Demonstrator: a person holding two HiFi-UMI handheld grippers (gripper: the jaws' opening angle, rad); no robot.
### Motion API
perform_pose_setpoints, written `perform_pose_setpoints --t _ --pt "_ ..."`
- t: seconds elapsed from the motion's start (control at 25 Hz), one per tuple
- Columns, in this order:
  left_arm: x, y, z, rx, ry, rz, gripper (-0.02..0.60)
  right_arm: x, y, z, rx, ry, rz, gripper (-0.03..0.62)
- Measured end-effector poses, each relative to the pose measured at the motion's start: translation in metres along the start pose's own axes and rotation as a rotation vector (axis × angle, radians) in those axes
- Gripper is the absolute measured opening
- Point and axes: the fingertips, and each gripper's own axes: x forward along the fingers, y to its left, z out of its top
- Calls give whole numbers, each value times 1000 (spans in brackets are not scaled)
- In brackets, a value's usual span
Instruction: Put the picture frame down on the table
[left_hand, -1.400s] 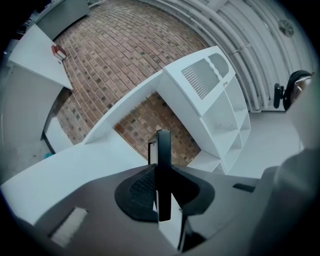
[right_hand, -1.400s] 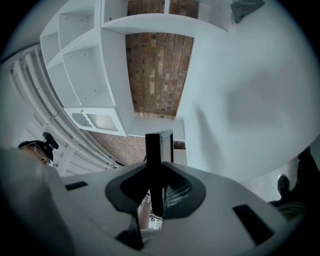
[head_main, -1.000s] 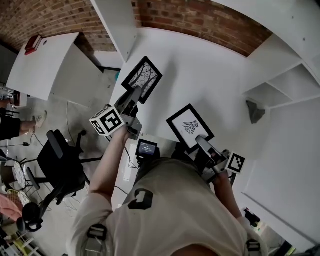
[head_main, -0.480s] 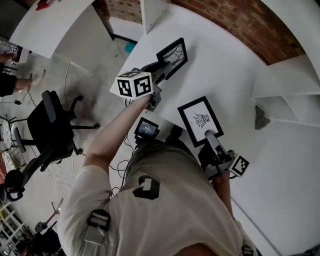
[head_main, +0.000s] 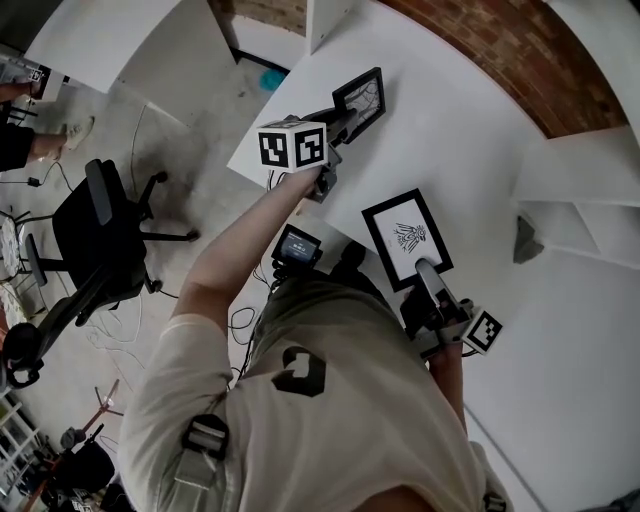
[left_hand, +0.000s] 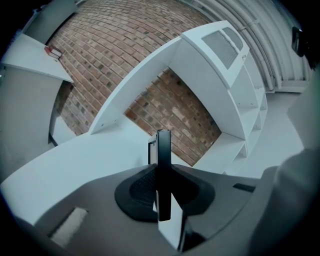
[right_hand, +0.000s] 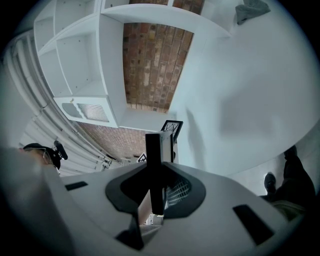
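Note:
Two black picture frames with white mats show over the white table (head_main: 470, 130). My left gripper (head_main: 340, 125), its marker cube toward me, is shut on the frame with the branch drawing (head_main: 360, 98) near the table's left edge. That frame stands edge-on (left_hand: 163, 150) between the jaws of the left gripper (left_hand: 162, 185). My right gripper (head_main: 425, 270) is shut on the second frame (head_main: 407, 235) by the table's front edge; this frame is also edge-on (right_hand: 153, 155) in the right gripper (right_hand: 157, 190). Whether either frame touches the table I cannot tell.
White shelving (head_main: 590, 190) flanks the table on the right, with a grey object (head_main: 527, 240) on it. A brick wall (head_main: 520, 60) runs behind. A black office chair (head_main: 95, 235) and cables stand on the floor to the left, beside another white table (head_main: 110, 35).
The head view has swung. My left gripper and its frame have moved up and right in the picture, and the frame looks narrower. The right gripper keeps its frame near the table's front edge.

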Motion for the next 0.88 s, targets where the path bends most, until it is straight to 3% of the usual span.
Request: perform_pose_setpoints --t 0.16,0.44,0.88 --pt "13 9 -6 -16 24 20 49 -1 -1 1 1 -9 -1 49" --pt "22 24 -11 -127 15 27 49 -2 -3 2 10 -24 2 49" --pt "51 18 -15 -336 -21 -61 49 -6 -8 6 40 -59 22 50"
